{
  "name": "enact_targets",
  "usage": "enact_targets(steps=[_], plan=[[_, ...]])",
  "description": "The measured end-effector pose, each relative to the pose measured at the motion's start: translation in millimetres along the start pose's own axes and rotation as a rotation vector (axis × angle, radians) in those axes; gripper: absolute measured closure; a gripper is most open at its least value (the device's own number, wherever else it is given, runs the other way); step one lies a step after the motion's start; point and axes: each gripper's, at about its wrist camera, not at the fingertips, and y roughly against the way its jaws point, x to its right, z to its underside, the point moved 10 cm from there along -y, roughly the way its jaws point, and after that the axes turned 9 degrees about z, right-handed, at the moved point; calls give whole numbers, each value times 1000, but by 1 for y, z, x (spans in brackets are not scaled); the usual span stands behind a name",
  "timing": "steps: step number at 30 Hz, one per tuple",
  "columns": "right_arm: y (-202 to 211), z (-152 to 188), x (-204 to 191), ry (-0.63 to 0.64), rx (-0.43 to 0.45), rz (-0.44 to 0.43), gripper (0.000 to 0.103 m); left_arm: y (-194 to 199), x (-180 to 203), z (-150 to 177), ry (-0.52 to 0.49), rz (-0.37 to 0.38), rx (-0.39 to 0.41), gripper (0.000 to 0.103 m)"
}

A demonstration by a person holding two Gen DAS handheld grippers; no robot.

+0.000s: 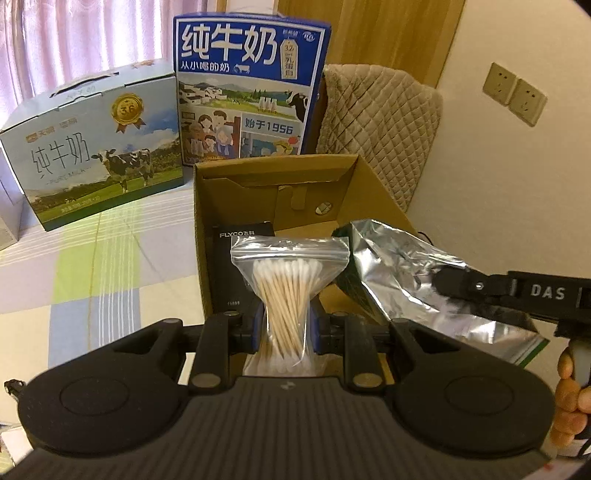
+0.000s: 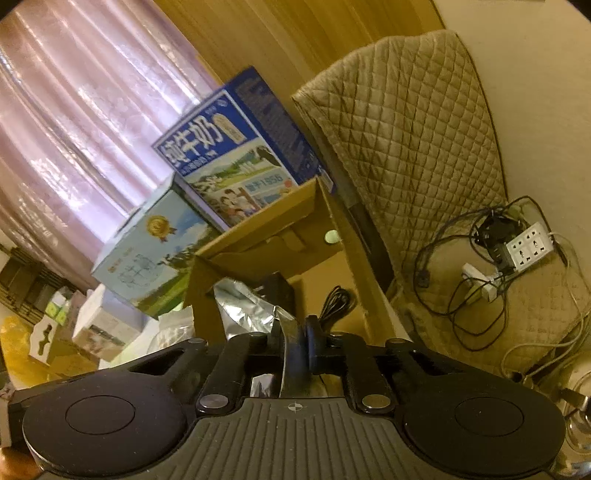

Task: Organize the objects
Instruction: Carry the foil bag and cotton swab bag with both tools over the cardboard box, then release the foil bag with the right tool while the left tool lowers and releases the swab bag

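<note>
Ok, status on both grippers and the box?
Left gripper shut on cotton swab bag. Right gripper shut on foil pouch. Both over open cardboard box; FLYCO box inside.

Pink curtains (image 1: 66, 40) hang at ten o'clock, with a wooden door (image 1: 369, 29) beside them. At two o'clock is a cream wall (image 1: 517, 177) with sockets (image 1: 515, 94) above a quilted beige chair (image 1: 380, 122).

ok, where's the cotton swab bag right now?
In the left wrist view the cotton swab bag is pinched upright in the left gripper, over the near edge of the open cardboard box, between the black FLYCO box and the foil bag.
</note>
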Motion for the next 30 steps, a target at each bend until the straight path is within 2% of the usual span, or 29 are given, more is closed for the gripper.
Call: enact_targets(steps=[13,15,16,17,20,30], plan=[[-50,-37,10,-128,47,6,98,-32,-11,-21,19,-35,-19,83],[-55,-44,11,-143,76,13,94,-37,-12,-25,18,-37,-20,83],[-58,-46,11,-136,81,21,86,-40,-13,-26,17,-38,-22,83],[-60,-48,11,-117,86,26,77,-43,-13,-28,16,-38,-24,83],[-57,-51,5,-40,113,19,67,-49,-11,-28,10,-30,-33,83],[-53,-32,-8,213,58,43,66,-59,-9,-20,14,-2,-62,83]])
